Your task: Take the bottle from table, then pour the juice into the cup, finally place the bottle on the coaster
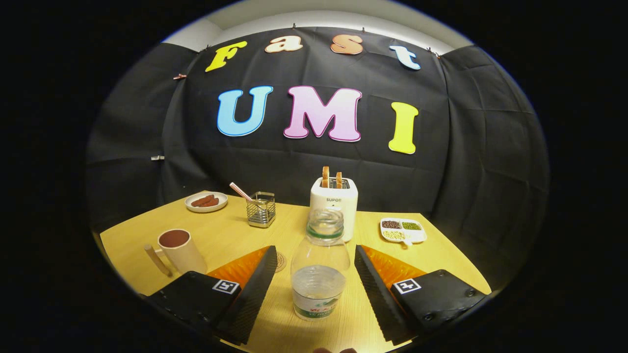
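The clear plastic bottle (320,267) with a green neck ring stood upright on the yellow wooden table (230,235), between the two fingers of the gripper (314,289) but apart from both. The jaws were spread wide, probably so that they could close around the body of the bottle. The bottle had no cap and held a little clear liquid in its lower part, under a label. At about ten o'clock from the bottle stood the beige cup (180,250) with a handle. A round coaster (280,262) lay just beside the left finger. At twelve o'clock, behind the bottle, was a white toaster (334,198) with two slices.
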Demonstrator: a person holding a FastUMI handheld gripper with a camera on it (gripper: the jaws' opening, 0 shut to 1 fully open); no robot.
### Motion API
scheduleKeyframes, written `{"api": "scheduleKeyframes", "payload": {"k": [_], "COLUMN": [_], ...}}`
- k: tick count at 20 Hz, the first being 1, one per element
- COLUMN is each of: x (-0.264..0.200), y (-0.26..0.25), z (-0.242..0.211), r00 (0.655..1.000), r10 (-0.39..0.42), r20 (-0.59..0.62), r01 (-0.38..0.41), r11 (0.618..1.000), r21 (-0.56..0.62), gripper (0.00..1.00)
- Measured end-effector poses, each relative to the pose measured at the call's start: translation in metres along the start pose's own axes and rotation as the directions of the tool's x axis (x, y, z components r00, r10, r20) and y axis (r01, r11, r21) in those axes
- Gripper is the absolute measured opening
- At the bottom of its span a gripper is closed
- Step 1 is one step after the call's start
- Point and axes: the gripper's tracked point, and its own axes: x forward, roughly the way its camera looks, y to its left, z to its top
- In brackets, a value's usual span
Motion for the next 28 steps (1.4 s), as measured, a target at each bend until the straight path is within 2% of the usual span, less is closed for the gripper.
{"api": "scheduleKeyframes", "payload": {"k": [6,15,16,19,22,28], "x": [0.008,0.016,0.016,0.017,0.019,0.024], "y": [0.003,0.001,0.0,-0.002,0.0,-0.002], "z": [-0.026,-0.042,-0.04,-0.04,-0.039,-0.028], "r00": [1.0,0.999,0.999,0.999,0.999,0.997], "r10": [-0.006,-0.006,-0.007,0.001,0.022,0.038], "r20": [-0.031,-0.044,-0.041,-0.036,-0.049,-0.068], "r01": [0.007,0.007,0.008,0.001,-0.02,-0.043], "r11": [1.0,1.0,1.0,0.999,1.0,0.996], "r21": [0.029,0.028,0.024,0.033,0.024,-0.076], "gripper": [0.98,0.97,0.96,0.8,0.79,0.72]}}
